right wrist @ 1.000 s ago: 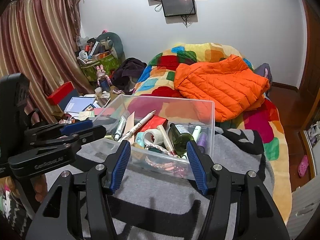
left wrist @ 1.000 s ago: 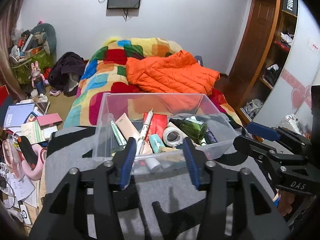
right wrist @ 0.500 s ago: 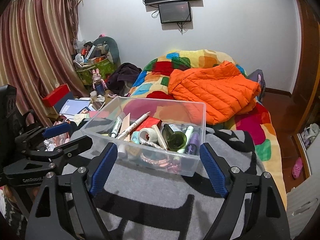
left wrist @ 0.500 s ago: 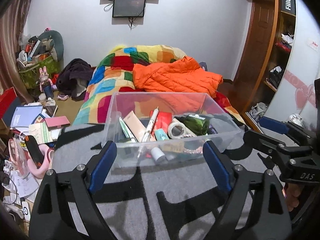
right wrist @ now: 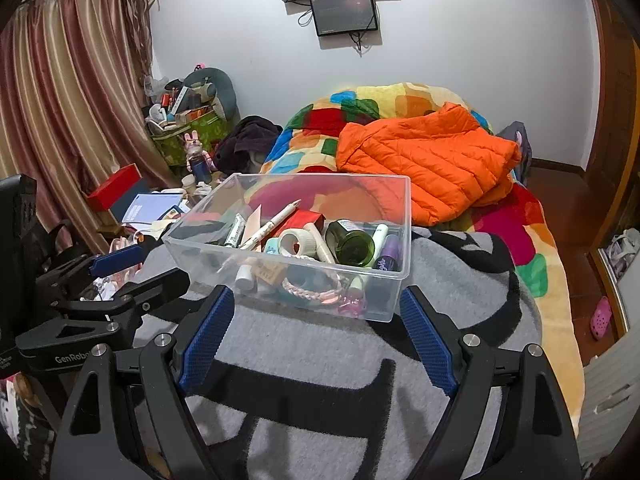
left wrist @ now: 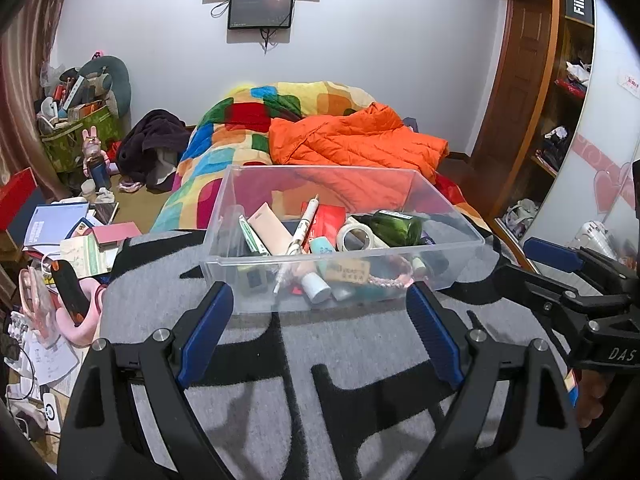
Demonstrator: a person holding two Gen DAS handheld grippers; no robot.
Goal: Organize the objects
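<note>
Sitting just beyond both grippers' spread, empty fingers, clear bin w/ clutter

Orange puffer jacket on patchwork quilt, wall screen, striped curtains

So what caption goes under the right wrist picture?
Open right tool faces a clear bin of small items on a grey blanket.

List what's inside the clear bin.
The clear bin holds a green bottle, tape roll, white pen, red box, purple tube, pink bracelet and a paper tag. Whatever lies beneath this pile is covered.
</note>
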